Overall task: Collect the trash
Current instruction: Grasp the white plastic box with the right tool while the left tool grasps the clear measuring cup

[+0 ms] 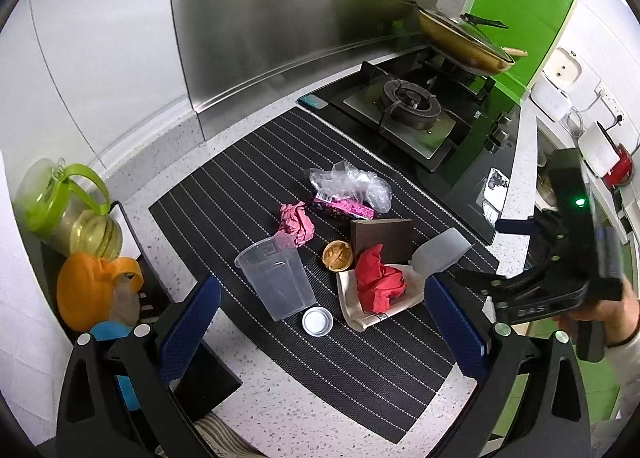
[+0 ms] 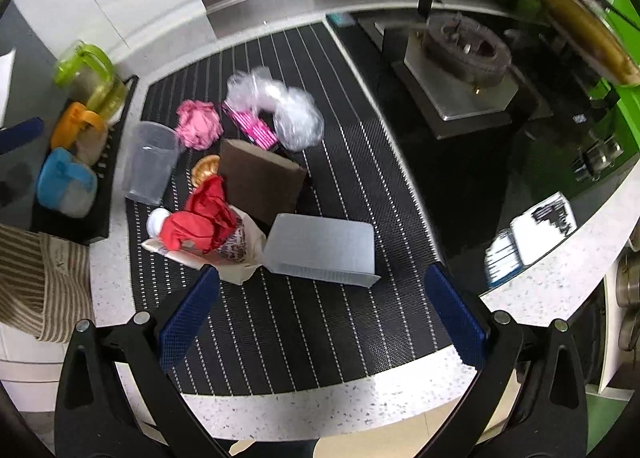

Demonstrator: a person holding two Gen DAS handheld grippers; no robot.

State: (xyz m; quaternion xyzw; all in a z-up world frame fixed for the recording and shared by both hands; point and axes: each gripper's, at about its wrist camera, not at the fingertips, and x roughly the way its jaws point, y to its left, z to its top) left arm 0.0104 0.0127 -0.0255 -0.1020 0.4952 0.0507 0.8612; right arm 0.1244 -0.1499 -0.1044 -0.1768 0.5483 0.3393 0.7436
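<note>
Both claws wide, empty: left claw (image 1: 322,308), right claw (image 2: 322,308). Trash heap on striped mat (image 2: 340,338) ahead of both. Translucent tray (image 2: 322,248) directly ahead of right claw, just beyond pads; straddle narrow edge, close gently. Right view blurred, tray's tilt unclear. Red paper wad (image 1: 378,278) just ahead of left claw.

mat (image 1: 256,162) black, white-striped | paper (image 1: 376,278) red | sponge (image 2: 262,178) brown
</note>
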